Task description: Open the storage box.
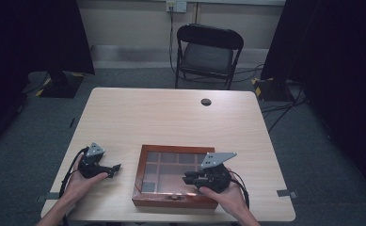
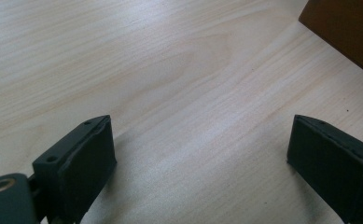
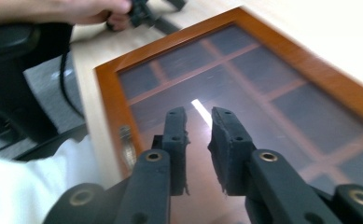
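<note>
A shallow wooden box (image 1: 171, 202) with a glass lid over several compartments lies near the table's front edge, a small metal latch (image 1: 173, 198) on its near side. My right gripper (image 1: 186, 178) hovers over the lid's right half, pointing left. In the right gripper view its jaws (image 3: 198, 116) stand almost together with nothing between them, above the glass and the orange-brown frame (image 3: 109, 93). My left gripper (image 1: 116, 168) rests on the table left of the box, pointing at it. Its jaws (image 2: 200, 144) are spread wide over bare wood, with the box corner (image 2: 347, 28) ahead.
The light wooden table (image 1: 171, 117) has a round cable hole (image 1: 206, 101) near its far edge. A black folding chair (image 1: 208, 52) stands beyond the table. Dark curtains flank the room, and cables lie on the floor at right.
</note>
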The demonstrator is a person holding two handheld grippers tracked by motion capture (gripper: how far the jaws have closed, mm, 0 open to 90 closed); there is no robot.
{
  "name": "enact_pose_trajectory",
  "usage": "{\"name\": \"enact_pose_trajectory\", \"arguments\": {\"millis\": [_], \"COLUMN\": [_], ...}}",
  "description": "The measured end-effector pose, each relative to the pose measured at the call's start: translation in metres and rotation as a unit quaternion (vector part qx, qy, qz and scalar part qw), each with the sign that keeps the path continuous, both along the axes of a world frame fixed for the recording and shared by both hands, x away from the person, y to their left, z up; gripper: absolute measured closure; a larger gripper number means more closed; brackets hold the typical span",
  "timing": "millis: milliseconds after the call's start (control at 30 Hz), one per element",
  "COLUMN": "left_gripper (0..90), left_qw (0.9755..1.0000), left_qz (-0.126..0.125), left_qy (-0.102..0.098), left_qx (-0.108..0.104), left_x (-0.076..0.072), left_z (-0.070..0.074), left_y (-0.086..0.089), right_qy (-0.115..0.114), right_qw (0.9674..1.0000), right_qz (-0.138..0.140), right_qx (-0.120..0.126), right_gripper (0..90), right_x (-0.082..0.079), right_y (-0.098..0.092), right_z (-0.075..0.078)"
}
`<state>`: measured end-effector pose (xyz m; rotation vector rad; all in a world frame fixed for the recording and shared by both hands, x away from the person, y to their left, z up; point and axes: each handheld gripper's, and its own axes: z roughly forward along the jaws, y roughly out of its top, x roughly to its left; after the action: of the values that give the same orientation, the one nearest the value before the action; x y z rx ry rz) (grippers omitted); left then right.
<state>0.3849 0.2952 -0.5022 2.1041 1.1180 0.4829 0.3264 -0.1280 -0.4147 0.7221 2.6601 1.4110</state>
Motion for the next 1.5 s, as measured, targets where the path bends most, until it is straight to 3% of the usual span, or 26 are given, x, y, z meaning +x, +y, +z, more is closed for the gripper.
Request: {"name": "enact_pose_trajectory", "arguments": {"millis": [400, 633, 1100, 1500], "left_gripper": [15.5, 17.4, 17.2, 17.8], "left_qw": [0.9999, 0.9997, 0.9989, 0.9948], "left_qz": [-0.01, -0.022, -0.034, -0.095], "left_qy": [-0.001, 0.006, -0.012, 0.0], "left_qx": [-0.003, -0.007, -0.031, -0.037], "left_x": [-0.004, -0.005, -0.012, -0.024], "left_z": [0.002, 0.004, 0.026, 0.034], "left_y": [-0.002, -0.002, -0.009, -0.05], "right_qy": [0.013, 0.013, 0.013, 0.012], "right_qw": [0.9965, 0.9961, 0.9944, 0.9934], "right_qz": [0.081, 0.084, 0.098, 0.105], "right_qx": [-0.014, -0.025, -0.037, -0.044], "right_gripper": [83.4, 83.0, 81.2, 82.2], "right_x": [-0.018, -0.018, -0.018, -0.017], "right_y": [0.027, 0.028, 0.03, 0.024], "right_z": [-0.013, -0.018, -0.023, -0.02]}}
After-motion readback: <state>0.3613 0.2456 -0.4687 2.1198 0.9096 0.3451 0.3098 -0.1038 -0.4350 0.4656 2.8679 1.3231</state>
